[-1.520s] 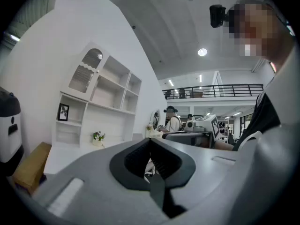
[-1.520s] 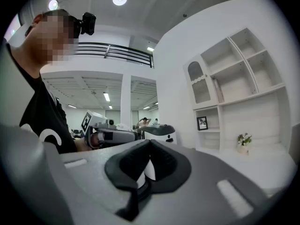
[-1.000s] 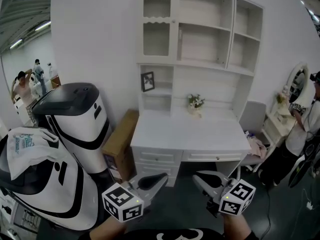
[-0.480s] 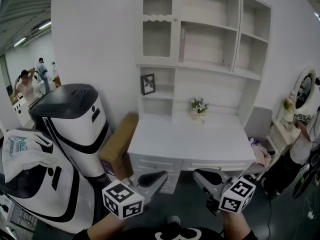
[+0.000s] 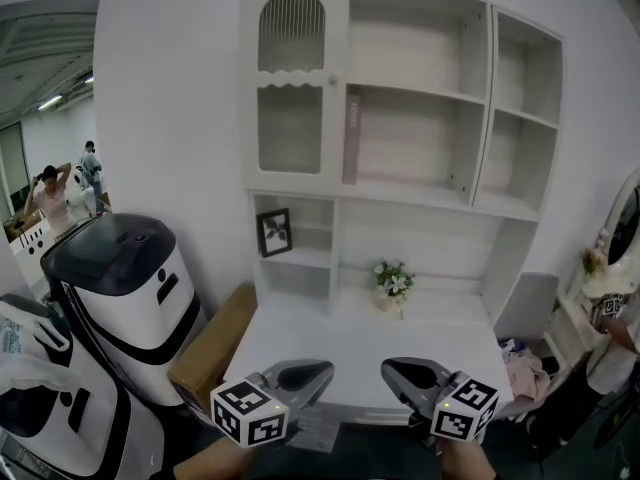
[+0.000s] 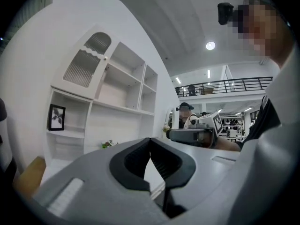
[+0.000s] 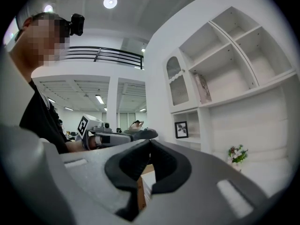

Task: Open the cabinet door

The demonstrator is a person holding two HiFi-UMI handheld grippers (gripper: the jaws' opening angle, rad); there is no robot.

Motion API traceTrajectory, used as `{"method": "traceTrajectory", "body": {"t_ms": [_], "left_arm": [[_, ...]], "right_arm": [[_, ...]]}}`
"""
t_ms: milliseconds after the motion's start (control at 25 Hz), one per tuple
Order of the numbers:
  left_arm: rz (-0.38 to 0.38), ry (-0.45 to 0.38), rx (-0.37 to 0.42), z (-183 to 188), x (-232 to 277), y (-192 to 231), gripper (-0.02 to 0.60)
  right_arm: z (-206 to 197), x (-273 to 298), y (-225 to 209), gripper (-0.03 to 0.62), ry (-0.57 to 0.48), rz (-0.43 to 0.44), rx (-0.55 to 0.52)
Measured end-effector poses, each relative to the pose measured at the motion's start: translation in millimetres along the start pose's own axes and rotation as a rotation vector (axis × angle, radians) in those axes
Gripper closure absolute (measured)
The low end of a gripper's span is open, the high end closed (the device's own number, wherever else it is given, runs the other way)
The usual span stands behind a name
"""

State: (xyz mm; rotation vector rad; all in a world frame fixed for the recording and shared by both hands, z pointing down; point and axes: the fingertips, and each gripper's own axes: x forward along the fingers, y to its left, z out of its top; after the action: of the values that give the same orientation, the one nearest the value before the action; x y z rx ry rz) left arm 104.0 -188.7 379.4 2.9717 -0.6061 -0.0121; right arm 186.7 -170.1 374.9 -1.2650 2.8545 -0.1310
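The white cabinet door (image 5: 291,83), with an arched slatted top and a small knob (image 5: 333,79) on its right edge, stands closed at the upper left of the desk hutch. It also shows in the left gripper view as the cabinet door (image 6: 86,62) and in the right gripper view as the cabinet door (image 7: 177,86). My left gripper (image 5: 318,370) and right gripper (image 5: 392,370) are held level side by side over the desk's front edge, well below the door. Both are shut and empty, as the left gripper (image 6: 150,142) and right gripper (image 7: 150,144) show close up.
On the white desk top (image 5: 350,348) stands a small flower pot (image 5: 392,281); a framed picture (image 5: 273,233) sits in a cubby and a book (image 5: 352,138) on a shelf. A white-and-black machine (image 5: 130,288) and a cardboard box (image 5: 210,343) stand left. A person (image 5: 610,338) is at the right.
The desk and hutch have come much closer and fill more of the view. Both grippers, still shut, now hang over the desk's front edge instead of the floor before it.
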Motion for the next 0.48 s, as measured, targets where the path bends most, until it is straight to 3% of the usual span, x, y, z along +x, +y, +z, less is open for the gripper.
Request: {"method": "traceTrajectory", "body": {"t_ms": [320, 480], "left_arm": [[0.076, -0.062, 0.118, 55.2, 67.6, 71.2, 0.572], [0.114, -0.092, 0.206, 92.7, 82.3, 103.9, 0.568]], "right_arm": [[41.0, 39.5, -87.6, 0.592, -0.005, 0.039, -0.089], [38.6, 58.4, -110.9, 0.592, -0.011, 0.043, -0.059]]}}
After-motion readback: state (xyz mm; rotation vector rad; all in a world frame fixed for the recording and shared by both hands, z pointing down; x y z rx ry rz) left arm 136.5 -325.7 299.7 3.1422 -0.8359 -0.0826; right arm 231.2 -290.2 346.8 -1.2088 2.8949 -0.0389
